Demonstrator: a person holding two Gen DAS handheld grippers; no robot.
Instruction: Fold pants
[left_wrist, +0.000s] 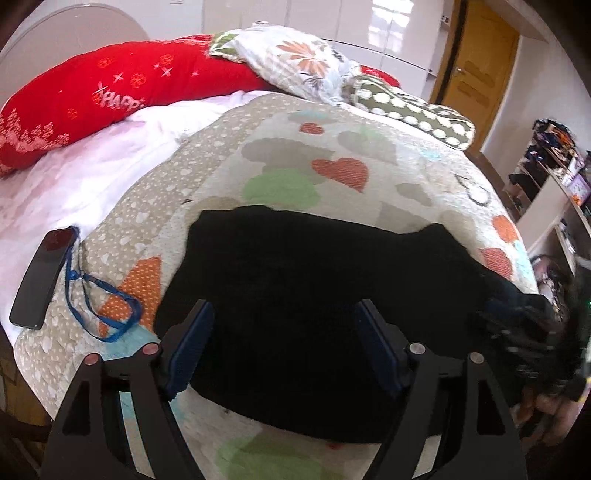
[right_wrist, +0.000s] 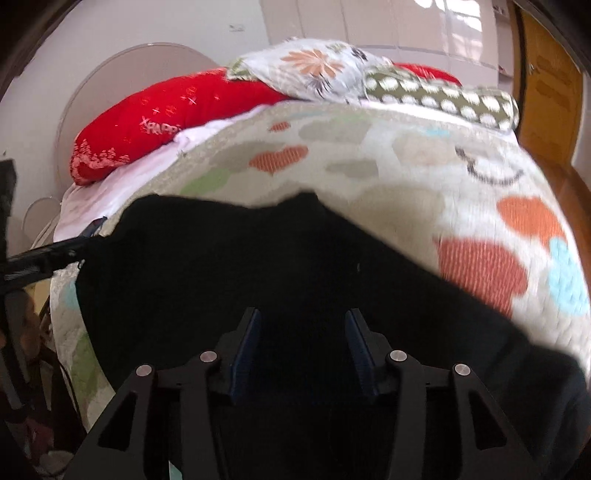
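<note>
Lying flat on the quilt (left_wrist: 369, 147), black pants (left_wrist: 314, 280) span the bed's near edge, one end running off toward the right corner. Left gripper (left_wrist: 282, 343) sits over the near-left part of the pants, fingers (left_wrist: 190, 347) wide apart, nothing between them but fabric below. Right gripper (right_wrist: 303, 350) is over the pants too, blue pads (right_wrist: 245, 354) apart; contact with the cloth can't be confirmed, black on black. Right wrist view is motion-blurred; the left gripper's tip shows at the pants' left edge. Phone (left_wrist: 38, 277) with blue lanyard (left_wrist: 99, 291) lies on the bed's left edge, clear of the pants. Red pillow (left_wrist: 110, 96), floral pillow (left_wrist: 291, 59) and dotted pillow (left_wrist: 413, 110) are stacked at the far edge by the headboard (right_wrist: 122, 85).
</note>
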